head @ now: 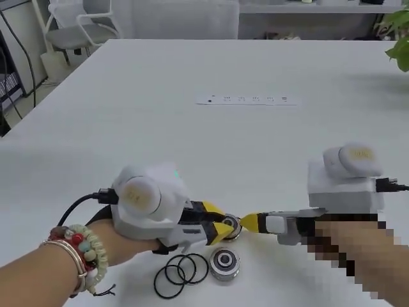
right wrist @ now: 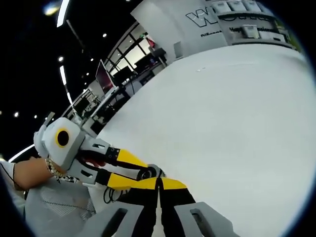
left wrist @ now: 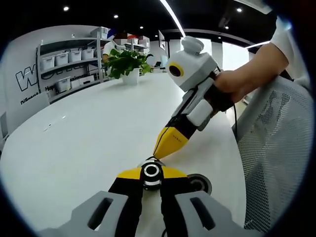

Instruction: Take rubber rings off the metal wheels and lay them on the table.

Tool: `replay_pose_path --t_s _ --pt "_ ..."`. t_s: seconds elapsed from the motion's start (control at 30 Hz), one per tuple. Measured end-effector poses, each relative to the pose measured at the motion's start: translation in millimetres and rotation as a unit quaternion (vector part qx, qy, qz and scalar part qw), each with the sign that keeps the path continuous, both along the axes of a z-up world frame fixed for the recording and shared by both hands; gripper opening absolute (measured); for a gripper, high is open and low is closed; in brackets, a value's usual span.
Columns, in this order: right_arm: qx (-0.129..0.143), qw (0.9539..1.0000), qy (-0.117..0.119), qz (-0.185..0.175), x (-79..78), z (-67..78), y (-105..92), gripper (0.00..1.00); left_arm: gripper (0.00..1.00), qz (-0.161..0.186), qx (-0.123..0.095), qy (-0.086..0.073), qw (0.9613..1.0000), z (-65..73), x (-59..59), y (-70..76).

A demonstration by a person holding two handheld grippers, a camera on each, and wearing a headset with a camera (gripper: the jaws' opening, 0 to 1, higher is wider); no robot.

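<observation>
Two tools: the left tool [head: 220, 229] and the right tool [head: 248, 222]. Two wheels: one wheel [head: 231, 226] in the left tool's jaws, a second wheel [head: 225, 263] just beside that tool. Three rings [head: 181, 274], overlapping, beside it.

A broad white tabletop [head: 192, 128] runs the length of the room, with a row of sockets [head: 248, 99] set flush in it. A grey chair [head: 80, 25] stands at its far left corner, and a potted plant [left wrist: 126, 61] sits on the far end. Shelves with white bins [left wrist: 64, 69] line a white wall bearing large dark lettering [left wrist: 29, 79]. The ceiling is dark, with a strip light [left wrist: 170, 15] and small spotlights. A mesh chair back [left wrist: 276, 148] stands beside the tabletop.
</observation>
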State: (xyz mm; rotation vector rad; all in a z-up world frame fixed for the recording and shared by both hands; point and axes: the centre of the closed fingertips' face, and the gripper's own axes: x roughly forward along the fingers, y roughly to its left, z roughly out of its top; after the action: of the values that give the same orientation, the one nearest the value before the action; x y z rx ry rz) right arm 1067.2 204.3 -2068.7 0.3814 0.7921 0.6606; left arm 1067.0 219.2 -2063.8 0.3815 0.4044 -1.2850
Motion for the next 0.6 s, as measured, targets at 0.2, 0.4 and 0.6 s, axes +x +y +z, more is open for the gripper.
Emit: replay_pose_path --t_s 0.2,0.4,0.6 --pt "0.011 0.9999 0.008 -0.008 -0.5 1.3 0.8 0.0 0.08 0.004 0.002 -0.001 1.0 0.1 0.2 -0.4" --pt "0.005 1.0 0.005 -0.003 -0.2 3.3 3.0 0.0 0.08 0.006 0.002 -0.001 1.0 0.0 0.4 -0.1" --pt "0.005 1.0 0.004 -0.001 0.5 3.7 3.0 0.0 0.08 0.007 0.002 -0.002 1.0 0.0 0.7 0.0"
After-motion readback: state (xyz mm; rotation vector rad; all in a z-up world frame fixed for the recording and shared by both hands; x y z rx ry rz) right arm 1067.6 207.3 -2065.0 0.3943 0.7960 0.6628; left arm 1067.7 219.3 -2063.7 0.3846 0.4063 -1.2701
